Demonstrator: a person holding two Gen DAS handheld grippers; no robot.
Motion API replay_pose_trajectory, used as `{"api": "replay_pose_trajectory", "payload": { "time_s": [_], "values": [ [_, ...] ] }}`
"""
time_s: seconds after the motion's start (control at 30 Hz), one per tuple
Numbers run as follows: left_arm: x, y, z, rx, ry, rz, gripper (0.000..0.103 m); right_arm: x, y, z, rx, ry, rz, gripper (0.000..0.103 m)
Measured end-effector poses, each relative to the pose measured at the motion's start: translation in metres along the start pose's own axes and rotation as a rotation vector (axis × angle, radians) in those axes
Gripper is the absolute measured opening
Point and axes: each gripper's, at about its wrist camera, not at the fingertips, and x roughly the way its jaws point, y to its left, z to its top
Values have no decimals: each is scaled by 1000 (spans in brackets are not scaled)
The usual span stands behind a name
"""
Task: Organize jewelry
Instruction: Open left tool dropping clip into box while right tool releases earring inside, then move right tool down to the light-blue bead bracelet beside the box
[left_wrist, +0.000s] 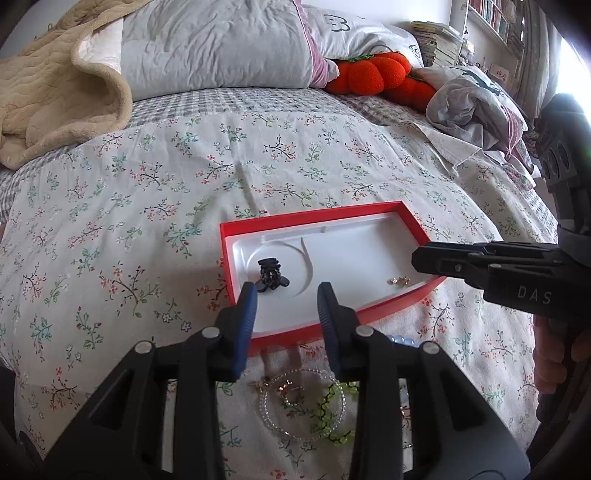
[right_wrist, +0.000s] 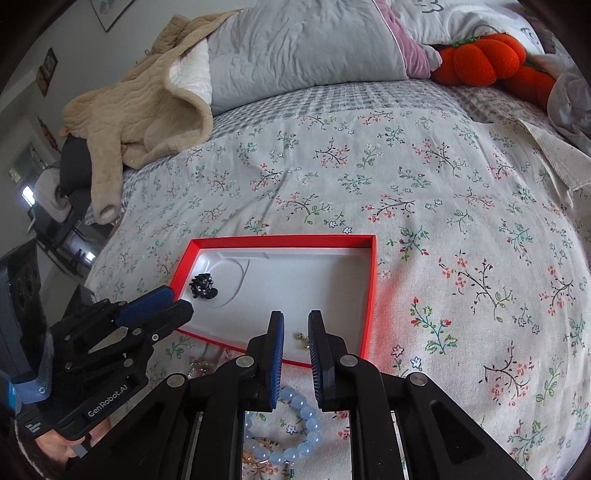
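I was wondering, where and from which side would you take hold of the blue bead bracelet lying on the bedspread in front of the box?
Probably the arc of the blue bead bracelet nearest the red box, taken from straight above. It lies flat on the bedspread, so one jaw can go inside the ring and one outside, pinching a single round bead. The near arc touches a gold piece, so it is best avoided.

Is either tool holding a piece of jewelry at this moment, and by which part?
Neither. The left tool stands open beside the black hair clip; the right tool stands slightly open above the gold earring, which lies in the red box.
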Motion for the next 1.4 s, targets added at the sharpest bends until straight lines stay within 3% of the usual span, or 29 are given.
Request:
{"api": "replay_pose_trajectory", "payload": {
  "time_s": [0.1,0.5,0.6,0.67,0.73,0.9,1.07,1.4],
  "values": [
    [-10,0,-2,-9,13,2,54,-10,2,-1,0,-7,-4,14],
    [-32,11,-20,-133,116,-34,79,-44,4,-21,28,29,-50,15],
    [-35,13,-27,-162,149,-36,80,-49,4,-28,43,45,-60,25],
    [-36,14,-34,-174,173,-31,81,-52,4,-34,50,56,-70,49],
    [-37,14,-40,-182,201,-27,81,-56,5,-40,57,61,-75,59],
    [-39,17,-56,-206,256,-23,81,-58,8,-54,49,109,-85,62],
    [-40,26,-66,-240,296,-24,82,-55,8,-67,41,152,-103,75],
    [-30,48,-72,-386,350,-106,82,-41,0,-77,70,214,-145,75]
  ]
}}
